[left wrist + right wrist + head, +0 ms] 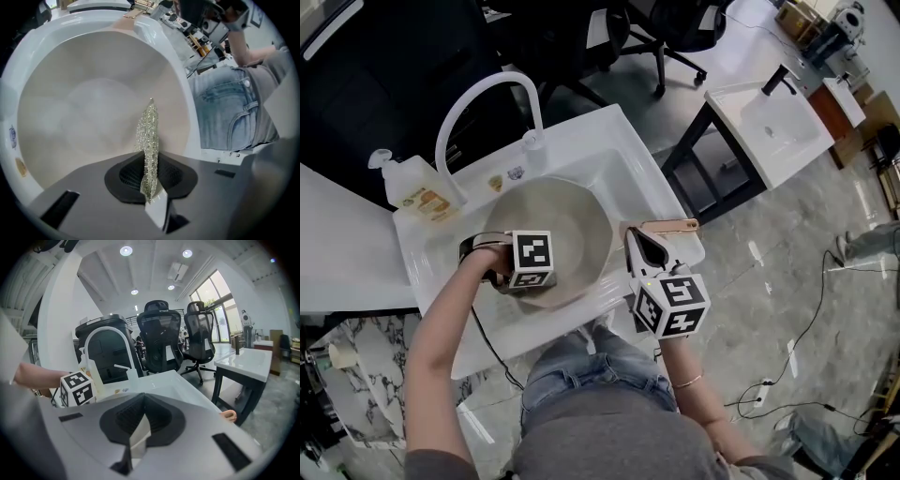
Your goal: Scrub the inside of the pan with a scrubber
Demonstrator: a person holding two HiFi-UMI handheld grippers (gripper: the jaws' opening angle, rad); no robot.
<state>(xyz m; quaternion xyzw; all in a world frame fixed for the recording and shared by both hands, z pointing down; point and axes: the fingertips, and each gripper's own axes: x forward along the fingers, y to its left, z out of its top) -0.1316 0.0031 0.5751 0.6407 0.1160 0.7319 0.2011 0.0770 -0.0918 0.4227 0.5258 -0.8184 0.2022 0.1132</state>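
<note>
No text, brand or number can be read. The orange label on the bottle (417, 187) and the two small stickers (504, 178) on the sink rim (609, 141) are too small to make out. The marker cubes (532, 258) (672, 302) carry only black-and-white square patterns.

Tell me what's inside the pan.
Only the scrubber, pinched in the left gripper's jaws, hangs inside the pan, whose base looks bare. That gripper covers the near part.

Grey top (609, 441), blue jeans (572, 367), thin bracelet (689, 382), grey left gripper (150, 185) and right gripper (137, 434), black-and-white marker cubes (532, 259)
</note>
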